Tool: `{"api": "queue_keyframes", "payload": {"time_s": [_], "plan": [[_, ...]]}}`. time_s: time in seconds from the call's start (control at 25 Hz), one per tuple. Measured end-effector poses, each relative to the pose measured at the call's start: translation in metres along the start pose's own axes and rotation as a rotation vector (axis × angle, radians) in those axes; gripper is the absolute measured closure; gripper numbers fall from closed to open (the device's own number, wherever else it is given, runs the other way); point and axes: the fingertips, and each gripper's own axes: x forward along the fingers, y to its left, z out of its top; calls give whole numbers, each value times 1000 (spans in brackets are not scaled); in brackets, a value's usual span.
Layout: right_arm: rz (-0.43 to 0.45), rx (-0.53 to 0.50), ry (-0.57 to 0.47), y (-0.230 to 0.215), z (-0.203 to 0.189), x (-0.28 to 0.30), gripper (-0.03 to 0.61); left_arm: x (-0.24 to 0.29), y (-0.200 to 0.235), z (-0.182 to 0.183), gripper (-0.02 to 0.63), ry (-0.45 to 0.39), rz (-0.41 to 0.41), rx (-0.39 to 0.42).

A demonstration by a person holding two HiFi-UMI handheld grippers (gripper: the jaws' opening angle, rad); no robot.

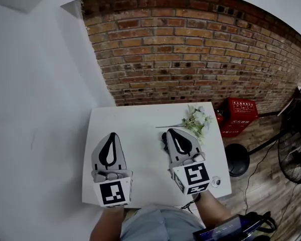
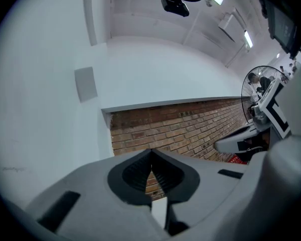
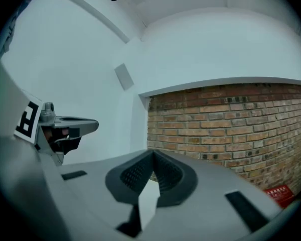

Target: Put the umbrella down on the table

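Umbrella point(image 1: 164, 140): you only get a dark sliver of it on the white table point(image 1: 135, 115), just beside your right gripper point(image 1: 172, 131). Long axis and heading can't be read. Both your grippers are held over the table, pointing at the brick wall point(image 1: 190, 44). Right jaws are fully closed, tips meeting, nothing between. Left gripper point(image 1: 112, 134) is the same: closed, empty. Flower sprig point(image 1: 196, 118) lies near the table's far right corner.

table point(image 1: 140, 152) bare at left, flowers point(image 1: 196, 118) block its far right corner
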Motion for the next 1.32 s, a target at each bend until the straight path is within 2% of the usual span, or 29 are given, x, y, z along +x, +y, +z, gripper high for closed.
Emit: {"api": "queue_keyframes", "payload": {"time_s": [0.28,1.32], "plan": [[-3,1,-7,-2,0,-7,574,-7,4,-6,607,1,16,23],[0,17,30,3,-15,-6,574,-14,3,-17,608,14,15,19]]}}
